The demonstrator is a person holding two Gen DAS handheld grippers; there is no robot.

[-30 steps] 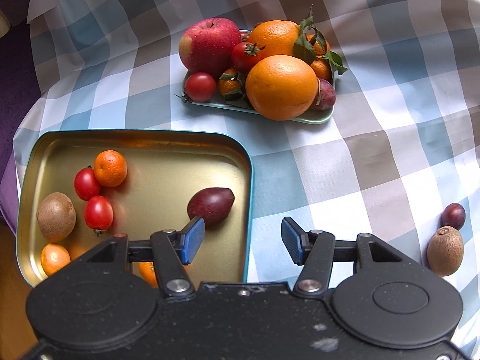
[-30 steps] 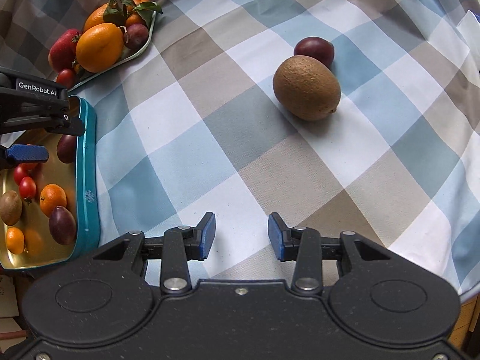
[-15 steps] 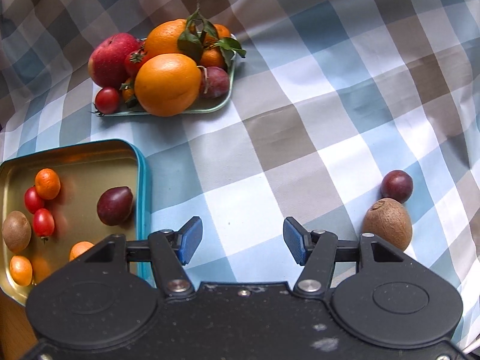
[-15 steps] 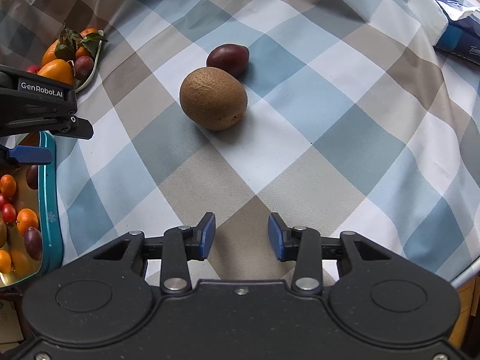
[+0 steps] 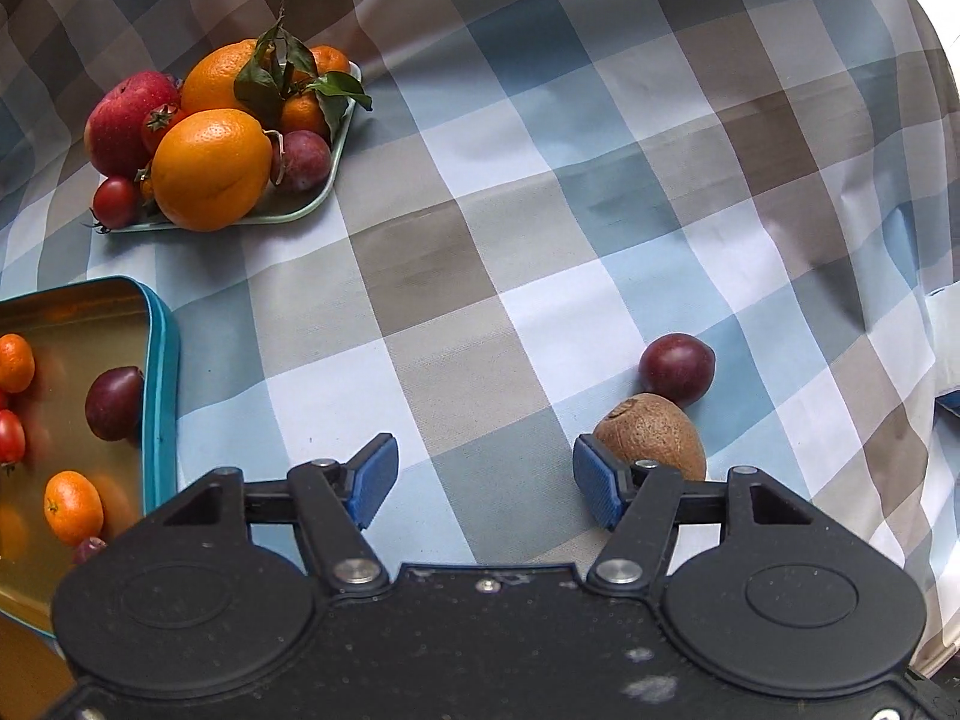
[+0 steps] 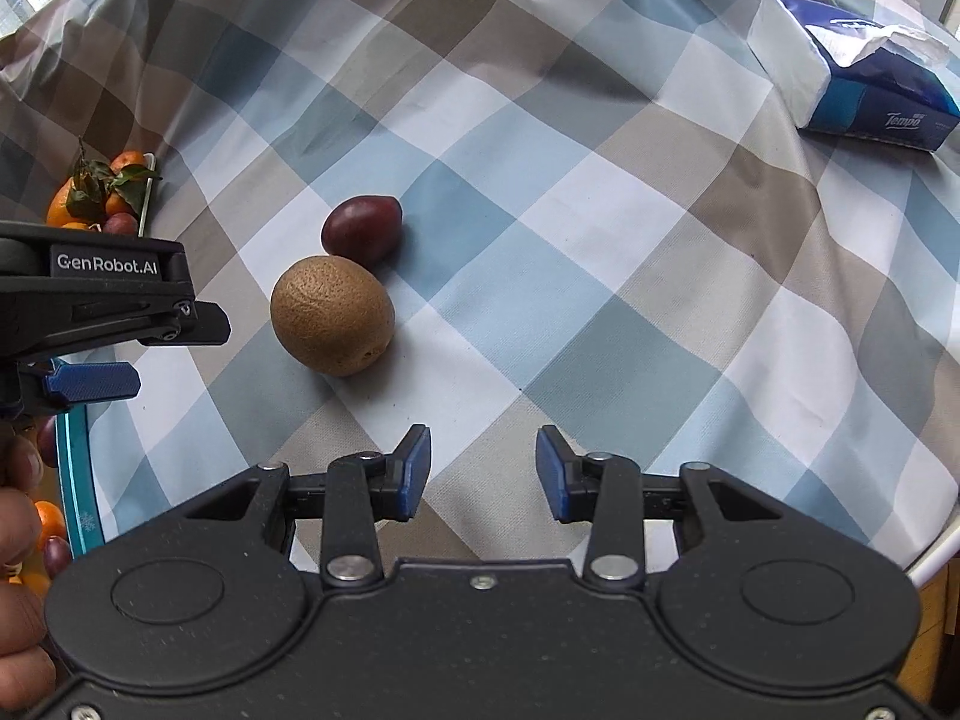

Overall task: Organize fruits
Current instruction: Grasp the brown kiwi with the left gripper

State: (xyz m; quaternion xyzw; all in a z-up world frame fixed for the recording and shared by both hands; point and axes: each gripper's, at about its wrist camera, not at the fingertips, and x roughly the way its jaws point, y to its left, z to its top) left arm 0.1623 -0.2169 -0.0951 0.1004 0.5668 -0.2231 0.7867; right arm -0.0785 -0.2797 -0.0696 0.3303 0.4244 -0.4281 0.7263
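A cloth (image 5: 540, 252) checked in blue, taupe, grey and white lies under both pairs of jaws. Beyond the right gripper's (image 6: 483, 474) blue pads sit a brown kiwi (image 6: 332, 322) and a dark red plum (image 6: 361, 229). Left of the left gripper's (image 5: 485, 480) blue pads is a gold tin (image 5: 157, 384) with a teal rim. Far ahead-left, a pale green tray (image 5: 312, 201) holds oranges (image 5: 210, 168) and a red apple (image 5: 123, 120). A blue-and-white tissue pack (image 6: 864, 84) lies far right.

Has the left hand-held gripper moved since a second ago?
Yes. The left hand-held gripper has shifted away from the gold tin, toward the kiwi, jaws opening, empty.
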